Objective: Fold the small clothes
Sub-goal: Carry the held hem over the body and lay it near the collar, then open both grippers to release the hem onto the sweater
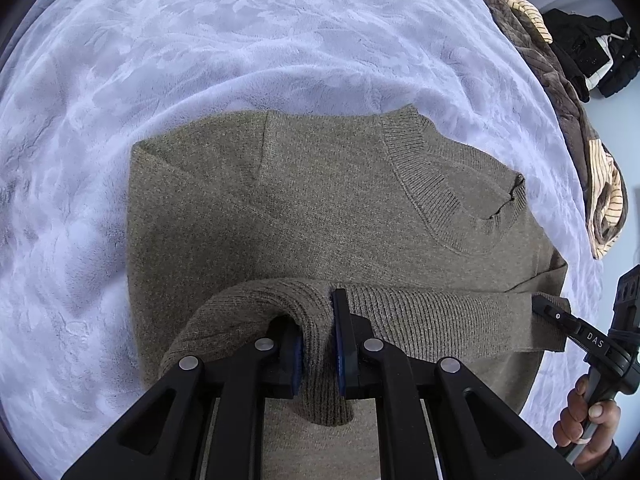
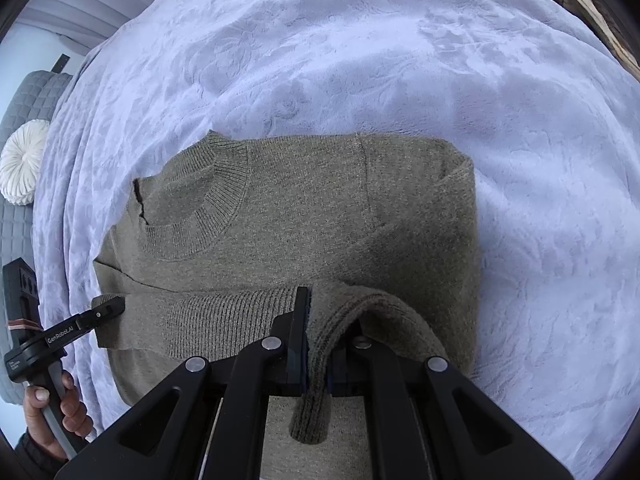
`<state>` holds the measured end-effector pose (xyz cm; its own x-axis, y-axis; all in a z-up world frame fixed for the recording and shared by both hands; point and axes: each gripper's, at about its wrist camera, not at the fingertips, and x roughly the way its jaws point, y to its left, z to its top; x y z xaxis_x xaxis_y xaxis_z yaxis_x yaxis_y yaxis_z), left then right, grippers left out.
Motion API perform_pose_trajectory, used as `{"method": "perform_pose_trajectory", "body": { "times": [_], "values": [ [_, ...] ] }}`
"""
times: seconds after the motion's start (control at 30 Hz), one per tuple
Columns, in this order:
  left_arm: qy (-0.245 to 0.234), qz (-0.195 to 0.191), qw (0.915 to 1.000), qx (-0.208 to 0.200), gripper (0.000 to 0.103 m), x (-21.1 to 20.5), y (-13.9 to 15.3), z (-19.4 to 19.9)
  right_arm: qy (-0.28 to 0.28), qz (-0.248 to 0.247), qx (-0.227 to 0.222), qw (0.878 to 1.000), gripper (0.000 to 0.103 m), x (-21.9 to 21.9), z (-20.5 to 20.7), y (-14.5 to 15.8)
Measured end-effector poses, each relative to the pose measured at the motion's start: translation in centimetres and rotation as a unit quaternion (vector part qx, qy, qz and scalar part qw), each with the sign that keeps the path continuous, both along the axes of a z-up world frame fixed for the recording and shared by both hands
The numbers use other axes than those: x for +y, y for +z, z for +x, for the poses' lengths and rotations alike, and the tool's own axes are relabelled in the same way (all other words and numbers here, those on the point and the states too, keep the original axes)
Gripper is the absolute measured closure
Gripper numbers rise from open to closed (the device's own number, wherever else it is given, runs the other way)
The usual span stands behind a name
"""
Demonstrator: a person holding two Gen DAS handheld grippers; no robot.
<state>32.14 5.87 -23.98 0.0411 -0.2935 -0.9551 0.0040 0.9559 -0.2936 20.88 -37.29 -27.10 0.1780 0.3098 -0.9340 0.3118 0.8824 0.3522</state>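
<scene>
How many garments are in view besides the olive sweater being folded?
2. A brown and cream striped garment lies bunched along the far edge of the bed, and a black one sits just beyond it. More may lie out of frame.

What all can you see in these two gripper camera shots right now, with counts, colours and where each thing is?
sweater: one, olive-brown knit, flat on the blanket, ribbed hem folded up
blanket: one, pale lavender, covering the bed
clothes pile: one heap, brown, striped cream and black, far right edge
round cushion: one, white, left edge
quilted cover: one, grey, behind the cushion
left gripper: black, shut on the hem
right gripper: black, shut on the hem
</scene>
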Motion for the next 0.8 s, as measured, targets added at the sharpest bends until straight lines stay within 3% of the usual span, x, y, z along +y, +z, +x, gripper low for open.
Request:
{"method": "perform_pose_trajectory", "body": {
  "times": [0.27,0.3,0.37,0.4,0.43,0.5,0.57,0.63,0.8],
  "values": [
    [-0.005,0.006,0.9999,0.007,0.090,-0.4,-0.3,0.4,-0.012,0.023,0.001,1.000,0.094,-0.5,0.0,-0.4],
    [0.000,0.005,0.9999,0.010,0.086,-0.5,-0.4,0.5,-0.012,0.024,0.000,1.000,0.094,-0.5,0.0,-0.4],
    [0.020,-0.015,0.9996,0.011,0.053,0.0,-0.5,0.6,-0.013,0.028,0.000,1.000,0.093,-0.5,0.0,-0.5],
    [0.041,-0.033,0.9986,0.004,0.027,0.3,-0.3,0.6,-0.015,0.031,-0.001,0.999,0.093,-0.6,0.0,-0.5],
    [0.056,-0.042,0.9975,-0.006,0.020,0.6,0.0,0.6,-0.016,0.034,-0.002,0.999,0.092,-0.6,0.0,-0.5],
    [0.064,-0.047,0.9968,-0.006,0.020,0.7,0.3,0.7,-0.018,0.039,-0.005,0.999,0.084,-0.7,-0.1,-0.4],
    [0.050,-0.048,0.9976,0.004,0.020,0.3,0.2,0.9,-0.019,0.042,-0.011,0.999,0.056,-0.7,-0.2,-0.1],
    [0.036,-0.044,0.9984,0.002,0.020,0.0,0.3,0.8,-0.024,0.039,-0.026,0.999,0.041,-0.7,-0.3,0.5],
    [0.038,-0.048,0.9981,-0.002,0.020,0.2,0.5,0.6,-0.028,0.042,-0.037,0.998,0.040,-0.9,-0.2,1.3]
  ]
}}
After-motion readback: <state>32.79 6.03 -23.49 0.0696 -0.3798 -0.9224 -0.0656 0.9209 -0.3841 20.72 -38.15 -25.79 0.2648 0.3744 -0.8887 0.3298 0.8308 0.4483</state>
